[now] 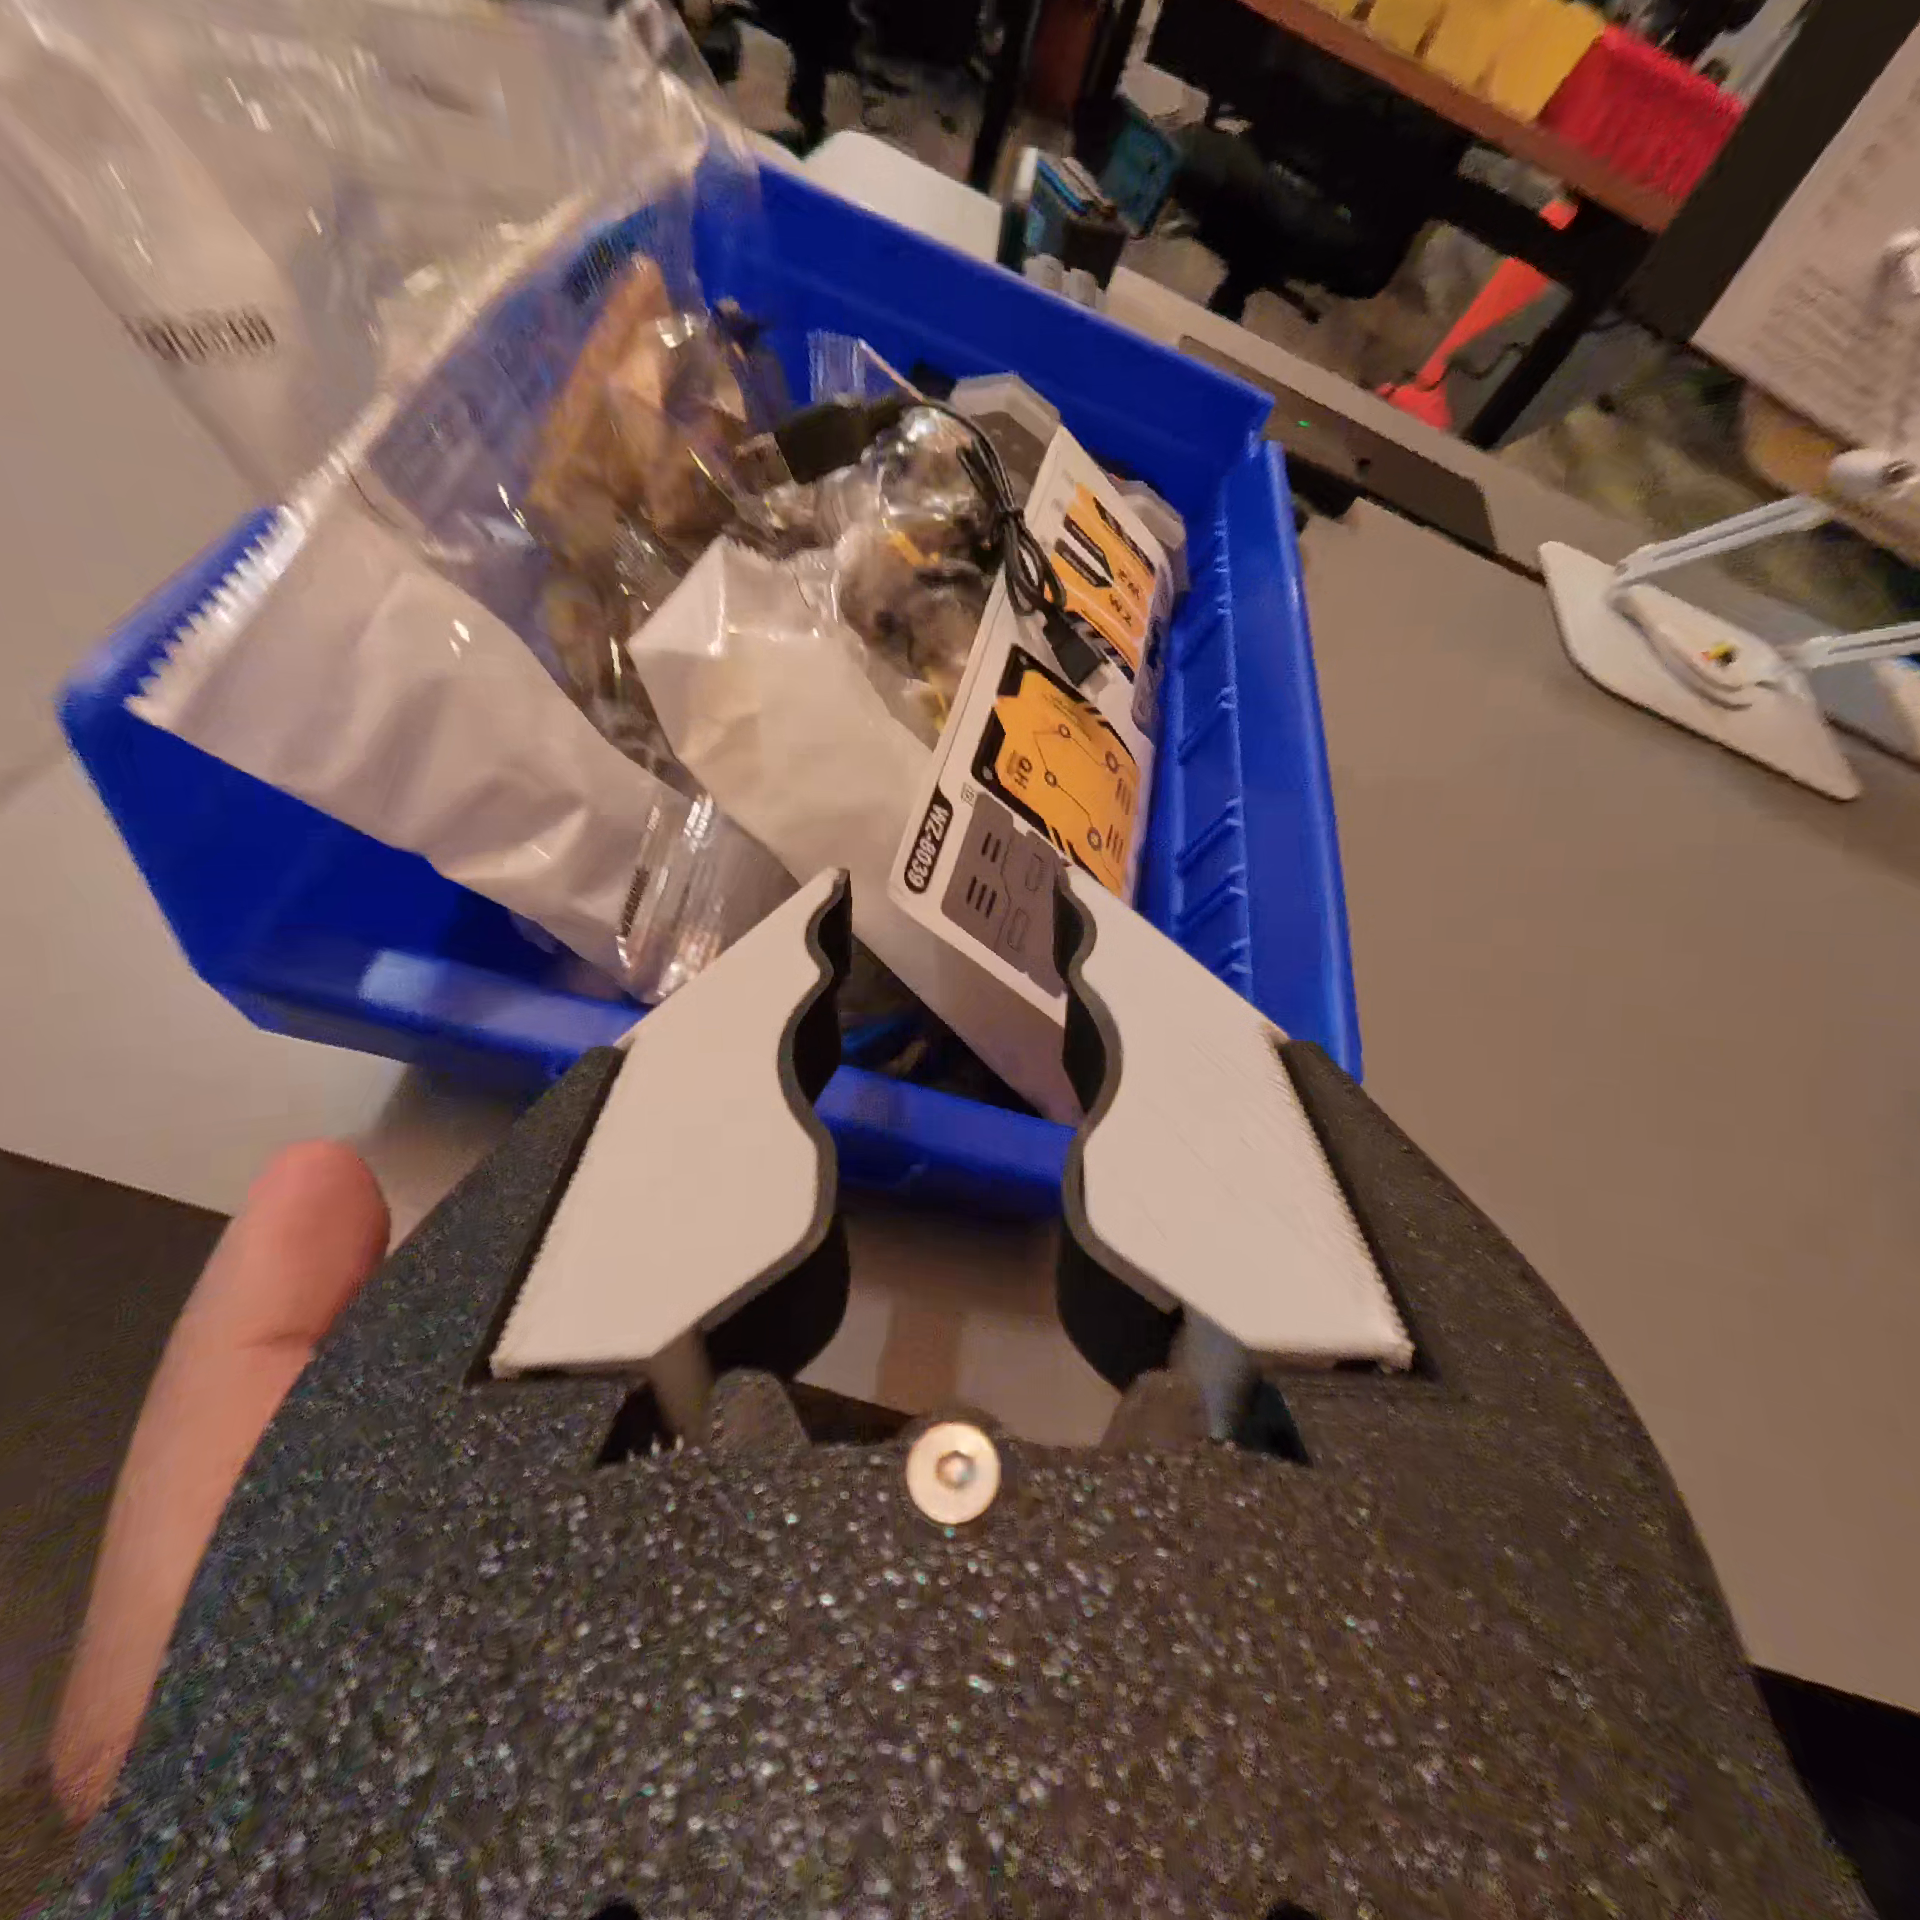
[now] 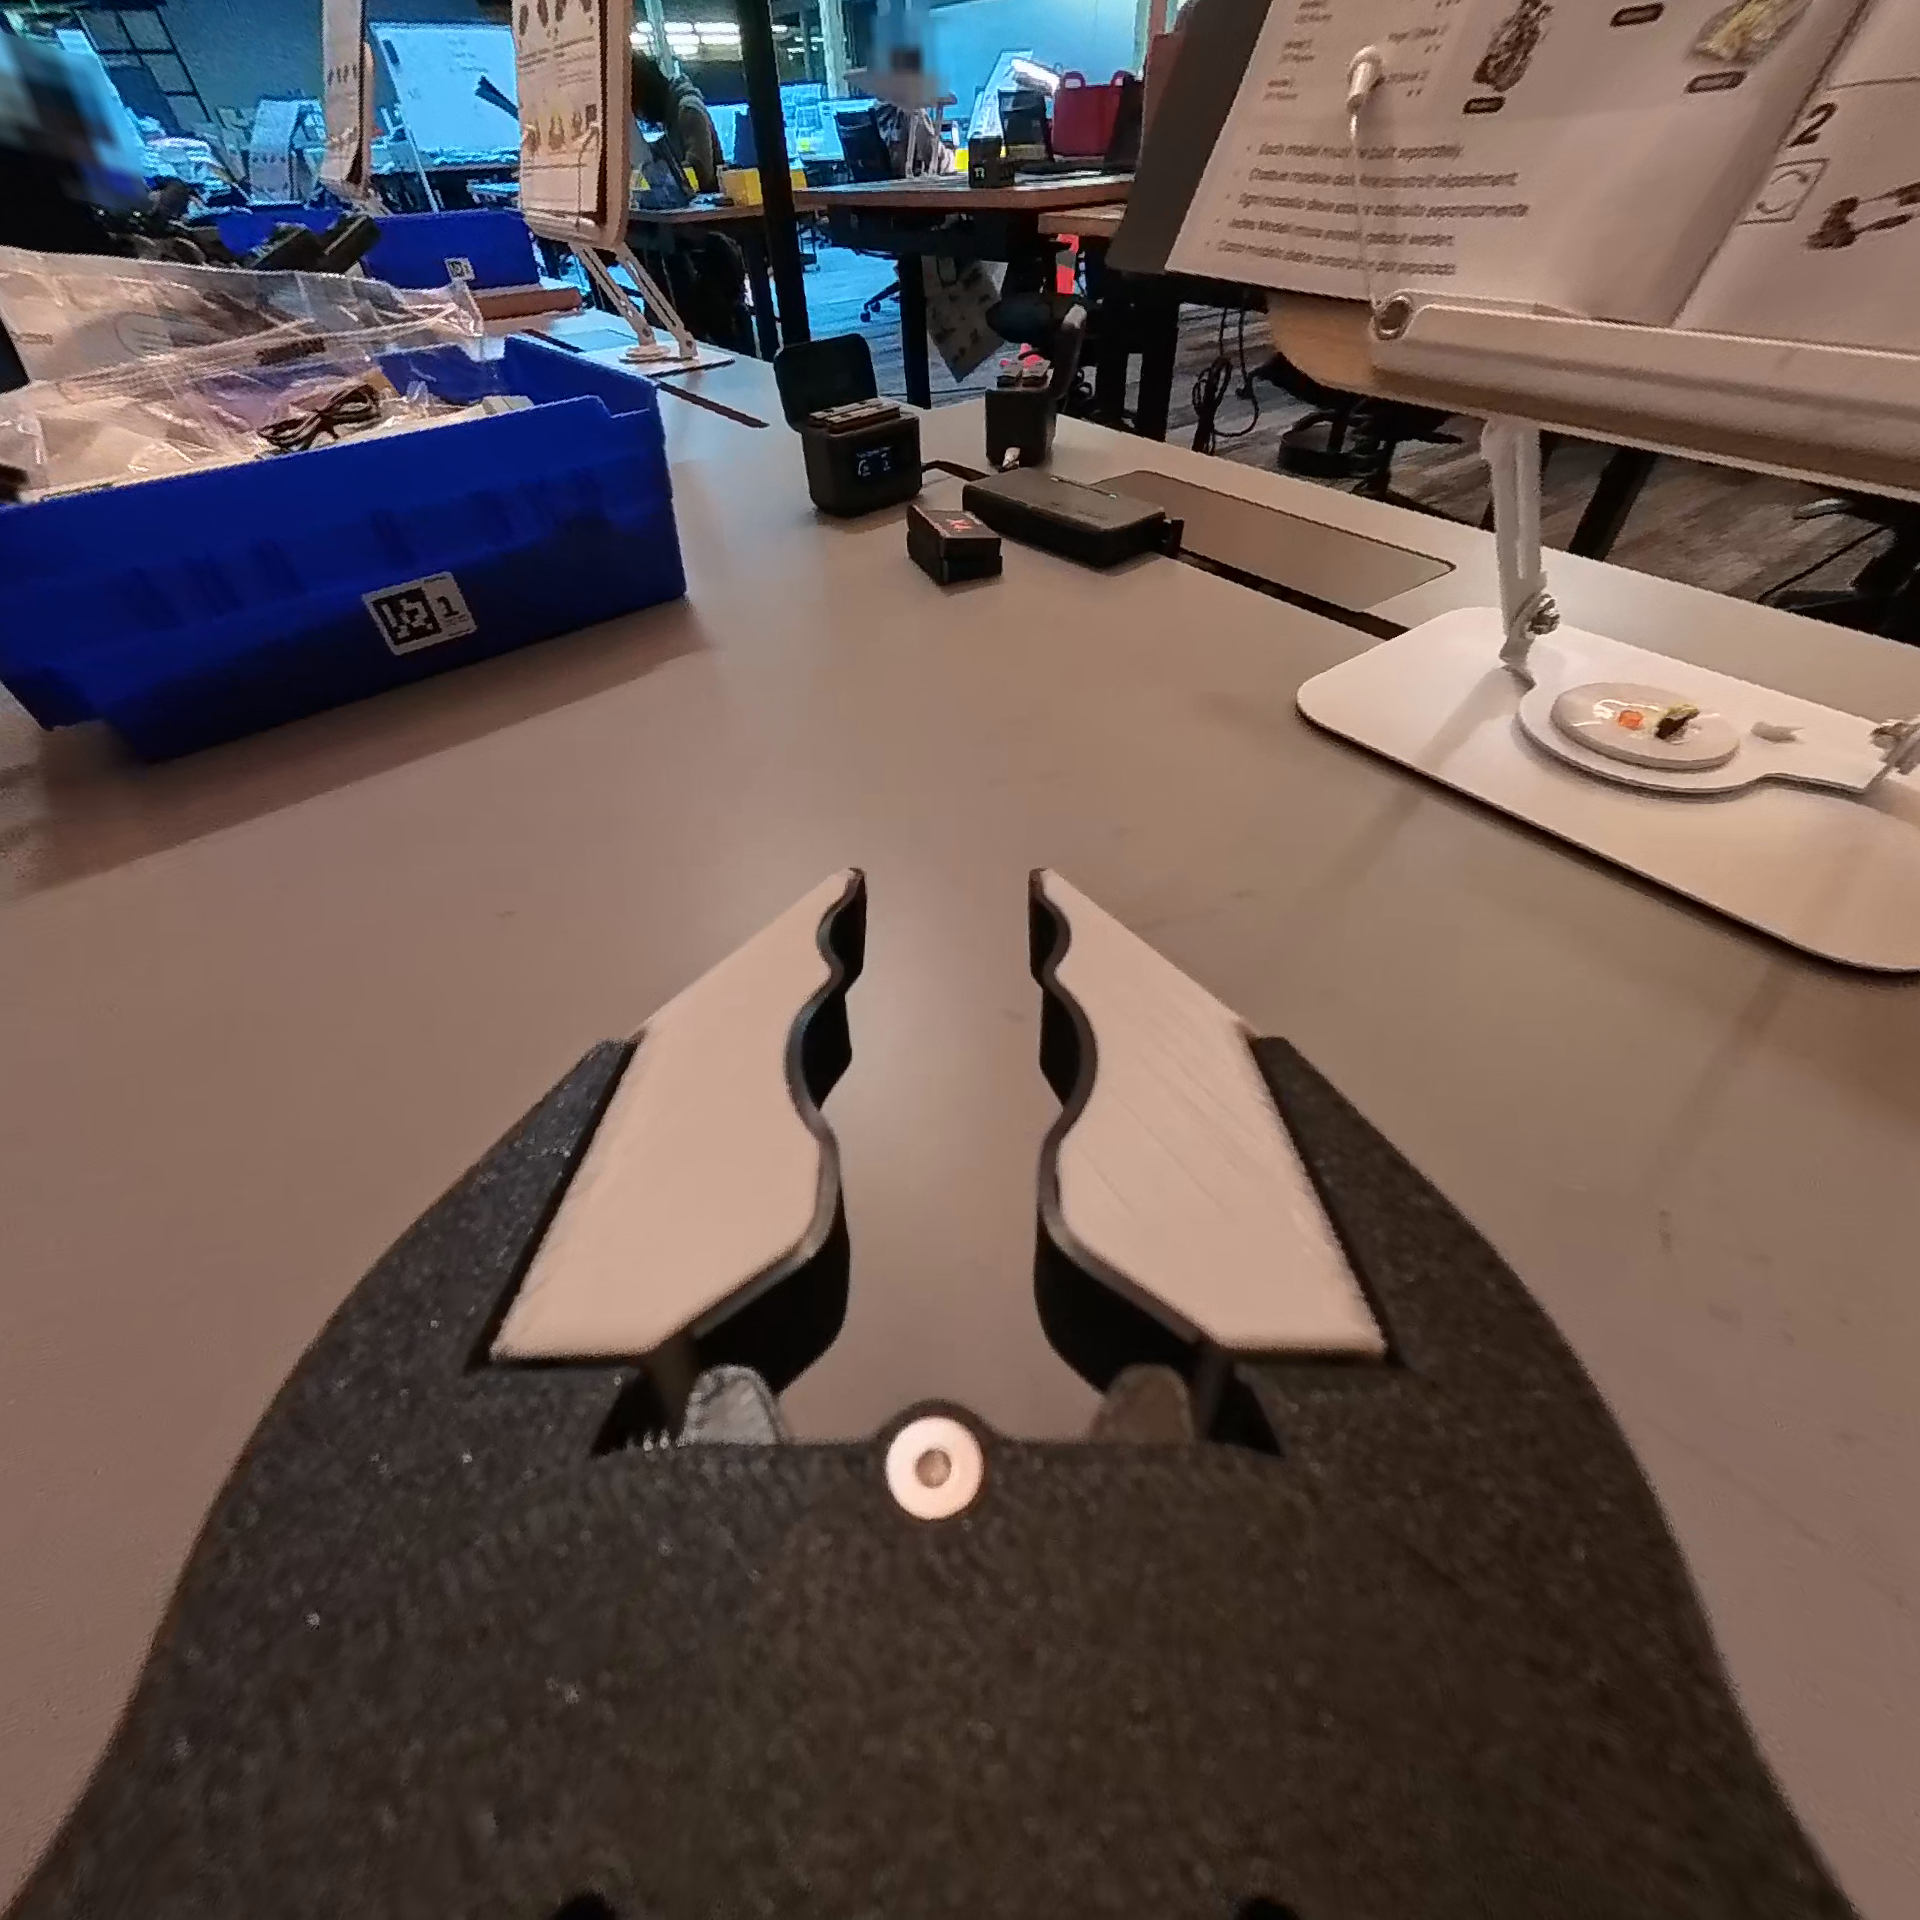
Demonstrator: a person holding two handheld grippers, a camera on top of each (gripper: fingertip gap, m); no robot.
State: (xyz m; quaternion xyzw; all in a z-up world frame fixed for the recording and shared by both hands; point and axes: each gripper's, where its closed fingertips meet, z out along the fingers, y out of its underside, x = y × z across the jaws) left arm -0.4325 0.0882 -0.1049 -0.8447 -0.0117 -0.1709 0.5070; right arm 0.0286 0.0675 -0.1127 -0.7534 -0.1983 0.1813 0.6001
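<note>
A blue plastic bin point(image 1: 1236, 665) stands on the grey table and holds clear plastic bags point(image 1: 447, 343), white bags point(image 1: 416, 707), a black cable point(image 1: 997, 520) and a white and yellow box point(image 1: 1049, 748). My left gripper point(image 1: 951, 904) is open and empty, its tips over the near end of the bin, just in front of the box. A person's fingertip point(image 1: 239, 1351) rests beside it. My right gripper point(image 2: 945, 894) is open and empty, low over bare table. The bin point(image 2: 343, 582) lies to its far left.
A white stand point(image 2: 1621, 790) with a small round dish point(image 2: 1642, 722) holds an open instruction booklet point(image 2: 1558, 156) at the right. Small black devices point(image 2: 862, 447) and a black box point(image 2: 1060, 509) sit at the table's back. Desks and people are beyond.
</note>
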